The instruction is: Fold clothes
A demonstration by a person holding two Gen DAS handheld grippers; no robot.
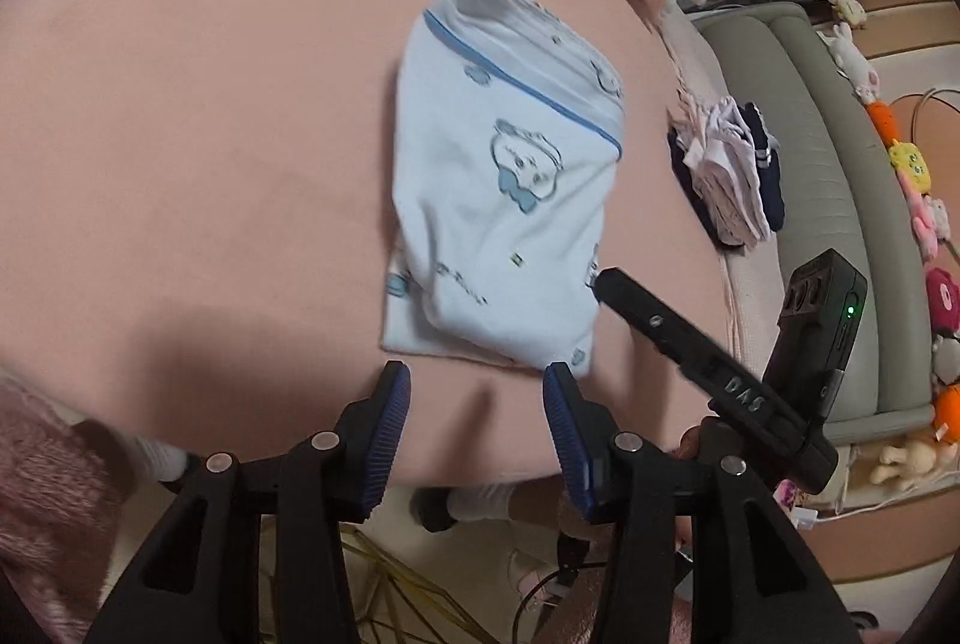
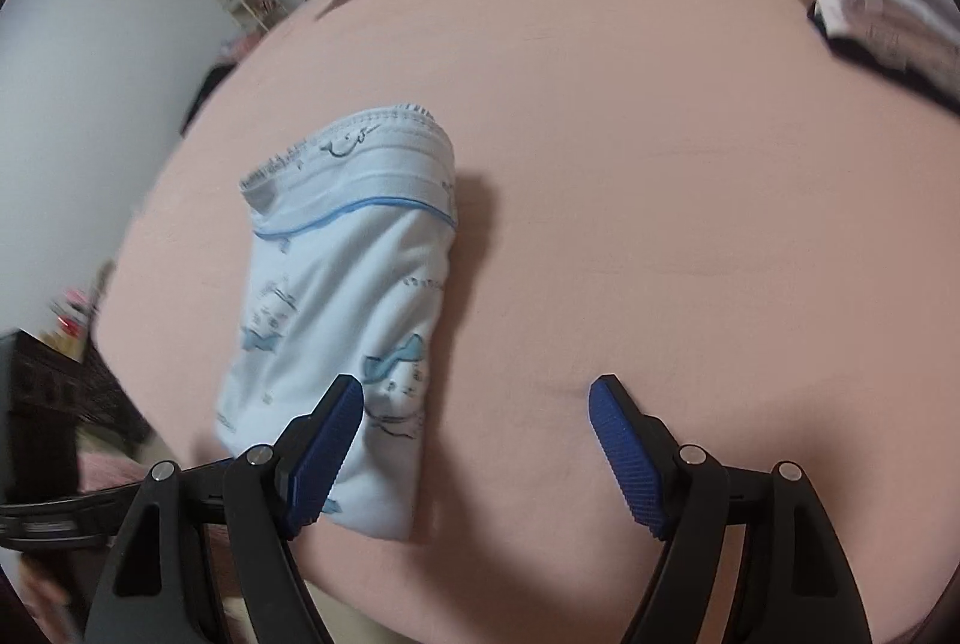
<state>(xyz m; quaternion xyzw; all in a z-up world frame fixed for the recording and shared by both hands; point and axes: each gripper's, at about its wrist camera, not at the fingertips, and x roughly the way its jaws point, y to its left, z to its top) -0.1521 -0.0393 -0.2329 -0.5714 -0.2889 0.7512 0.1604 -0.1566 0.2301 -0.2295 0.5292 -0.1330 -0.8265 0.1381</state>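
One garment: folded light-blue garment (image 1: 504, 200) lies on the pink bed (image 1: 210, 104).
Left gripper (image 1: 477, 383): fingers apart, empty, just short of its near edge.
Right gripper (image 2: 477, 398): fingers wide, empty, beside it.
Nearby: clothes pile (image 1: 729, 170), well apart at bed's edge.

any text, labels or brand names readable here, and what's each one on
"SVD" (uncertain, seen tilted): raised letters on the right gripper's black finger.
Dark script on the folded light blue garment, near its lower edge: too blurred to read.
Print near its waistband in the right wrist view: too blurred to read.
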